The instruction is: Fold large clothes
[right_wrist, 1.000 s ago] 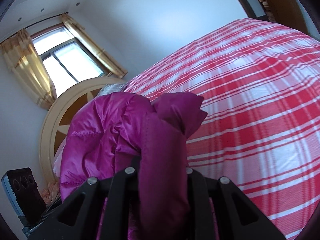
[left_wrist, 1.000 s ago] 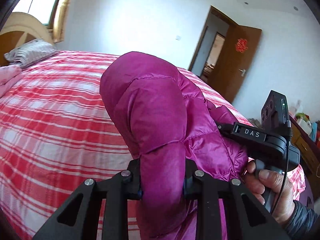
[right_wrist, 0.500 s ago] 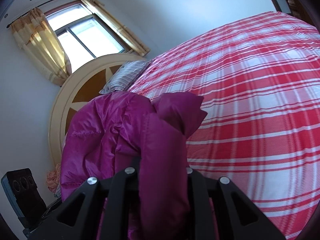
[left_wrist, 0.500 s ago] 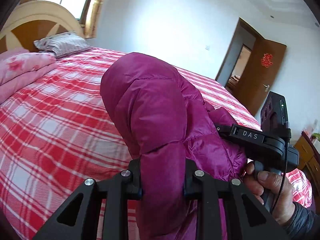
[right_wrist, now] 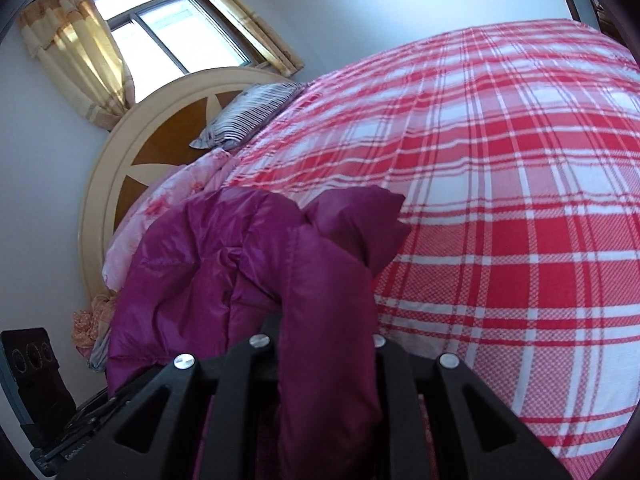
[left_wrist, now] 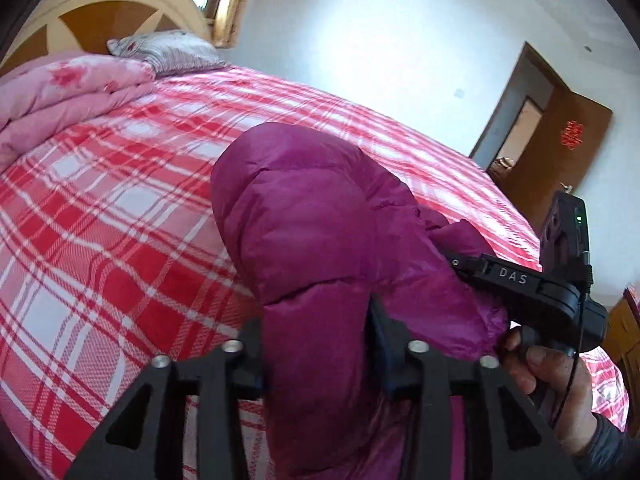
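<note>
A magenta puffer jacket (left_wrist: 312, 240) hangs bunched above the red and white plaid bed (left_wrist: 100, 240). My left gripper (left_wrist: 316, 352) is shut on a thick fold of it. My right gripper (right_wrist: 326, 344) is shut on another fold of the same jacket (right_wrist: 240, 256), with the plaid bed (right_wrist: 520, 200) beyond. The right gripper's body and the hand holding it show at the right of the left wrist view (left_wrist: 532, 292). The fingertips of both grippers are hidden in the fabric.
A folded pink floral quilt (left_wrist: 68, 96) and a striped pillow (left_wrist: 168, 50) lie at the head of the bed by the round headboard (right_wrist: 132, 160). A window with curtains (right_wrist: 168, 28) is behind it. A brown door (left_wrist: 560, 152) stands open at the far right.
Both grippers have come lower and tilted down toward the bed with the jacket still held. More of the headboard, quilt and pillow has come into view.
</note>
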`<state>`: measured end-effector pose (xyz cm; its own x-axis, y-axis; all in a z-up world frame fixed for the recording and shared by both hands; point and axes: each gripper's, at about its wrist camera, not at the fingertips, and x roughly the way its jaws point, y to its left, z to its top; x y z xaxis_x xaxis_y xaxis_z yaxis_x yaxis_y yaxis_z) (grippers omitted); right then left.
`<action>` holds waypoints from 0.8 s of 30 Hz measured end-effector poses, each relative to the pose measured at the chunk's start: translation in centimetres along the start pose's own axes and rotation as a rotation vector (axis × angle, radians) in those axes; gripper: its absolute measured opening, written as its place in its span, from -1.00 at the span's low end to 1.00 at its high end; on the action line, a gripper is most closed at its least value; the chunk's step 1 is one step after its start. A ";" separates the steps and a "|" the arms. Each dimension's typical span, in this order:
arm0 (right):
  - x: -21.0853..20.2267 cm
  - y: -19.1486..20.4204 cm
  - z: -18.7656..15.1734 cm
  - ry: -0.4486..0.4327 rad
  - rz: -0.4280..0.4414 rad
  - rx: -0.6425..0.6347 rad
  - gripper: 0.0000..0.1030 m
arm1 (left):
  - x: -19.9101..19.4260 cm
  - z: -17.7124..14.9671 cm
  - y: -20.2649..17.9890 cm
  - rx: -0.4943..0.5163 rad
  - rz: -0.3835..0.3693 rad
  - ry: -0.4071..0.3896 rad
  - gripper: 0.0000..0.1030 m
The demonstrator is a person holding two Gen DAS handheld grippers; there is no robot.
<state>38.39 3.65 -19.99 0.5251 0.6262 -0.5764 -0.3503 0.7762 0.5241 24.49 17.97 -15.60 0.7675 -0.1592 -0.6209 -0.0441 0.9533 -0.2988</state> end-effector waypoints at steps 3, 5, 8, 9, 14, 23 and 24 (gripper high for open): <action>1.0 -0.8 -0.1 0.024 -0.008 0.027 -0.63 | 0.7 -0.6 0.4 -0.014 0.020 0.014 0.15; 1.6 -1.3 -0.1 0.050 -0.010 0.041 -0.60 | 1.1 -1.0 0.7 -0.023 0.026 0.020 0.24; 2.3 -1.9 -0.1 0.085 -0.015 0.061 -0.54 | 1.4 -1.3 1.0 -0.034 0.029 0.022 0.33; 2.5 -2.1 -0.1 0.095 -0.016 0.066 -0.53 | 1.4 -1.4 1.1 -0.042 0.025 0.023 0.33; 2.5 -2.0 0.0 0.112 -0.024 0.071 -0.36 | 0.5 -1.4 0.8 -0.047 0.044 0.024 0.35; -0.1 -2.0 0.2 0.067 -0.081 0.078 0.34 | -4.5 -0.6 0.2 -0.030 0.068 -0.055 0.34; -0.8 -2.0 0.3 0.052 -0.089 0.083 0.35 | -5.0 -0.5 0.0 -0.016 0.070 -0.067 0.34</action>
<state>38.85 1.55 -20.39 0.5094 0.5601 -0.6533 -0.2379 0.8213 0.5186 20.34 18.59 -12.87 0.8034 -0.0739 -0.5908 -0.1093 0.9571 -0.2684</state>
